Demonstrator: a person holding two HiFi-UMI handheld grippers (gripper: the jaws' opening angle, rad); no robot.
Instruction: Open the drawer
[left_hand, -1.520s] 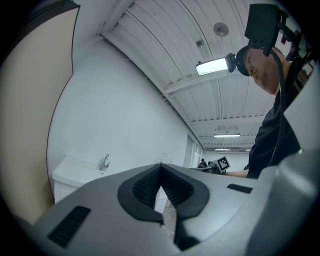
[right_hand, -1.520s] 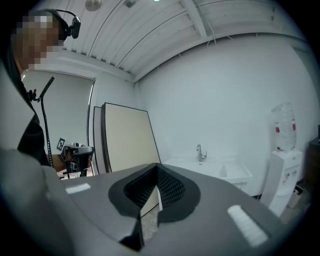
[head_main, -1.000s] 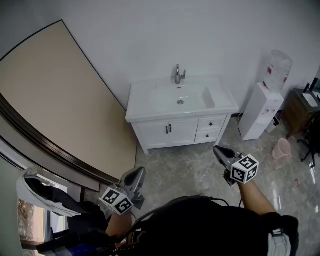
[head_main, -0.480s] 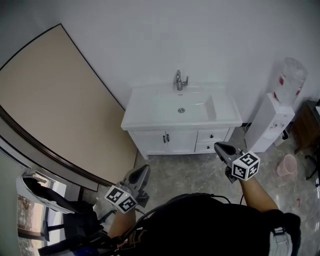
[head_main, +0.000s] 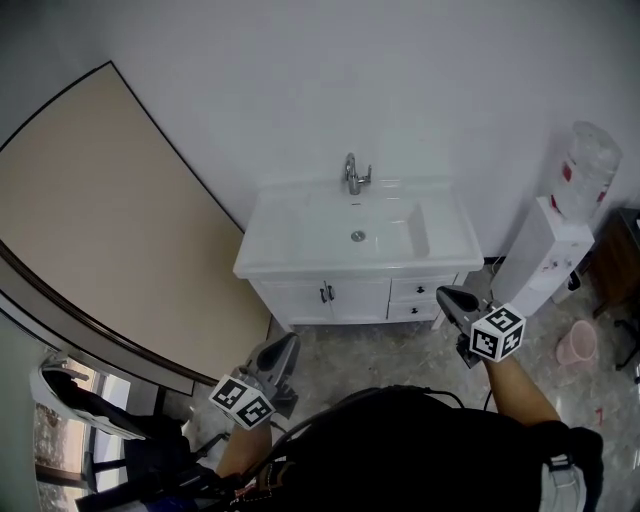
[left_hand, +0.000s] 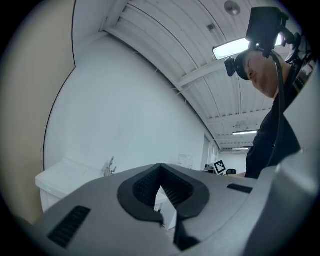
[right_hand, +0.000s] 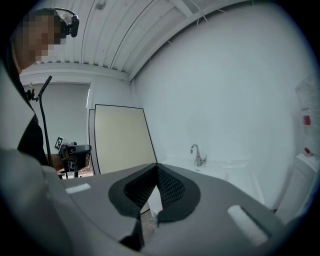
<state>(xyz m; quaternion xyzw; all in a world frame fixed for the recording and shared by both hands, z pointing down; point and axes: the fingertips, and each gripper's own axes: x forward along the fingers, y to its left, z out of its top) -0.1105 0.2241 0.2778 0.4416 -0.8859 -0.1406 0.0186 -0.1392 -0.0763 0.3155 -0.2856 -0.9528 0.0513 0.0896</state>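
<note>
Ahead, drawer (head_main: 419, 290) beyond right tongs (head_main: 447, 295).

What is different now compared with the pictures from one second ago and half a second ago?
The person has stepped toward the white cabinet, which looks nearer in the head view. Both grippers came forward with the person; the right gripper now shows next to the drawers, the left gripper lower left. Nothing was grasped or released. Unchanged: both jaws shut and empty, drawers closed.
</note>
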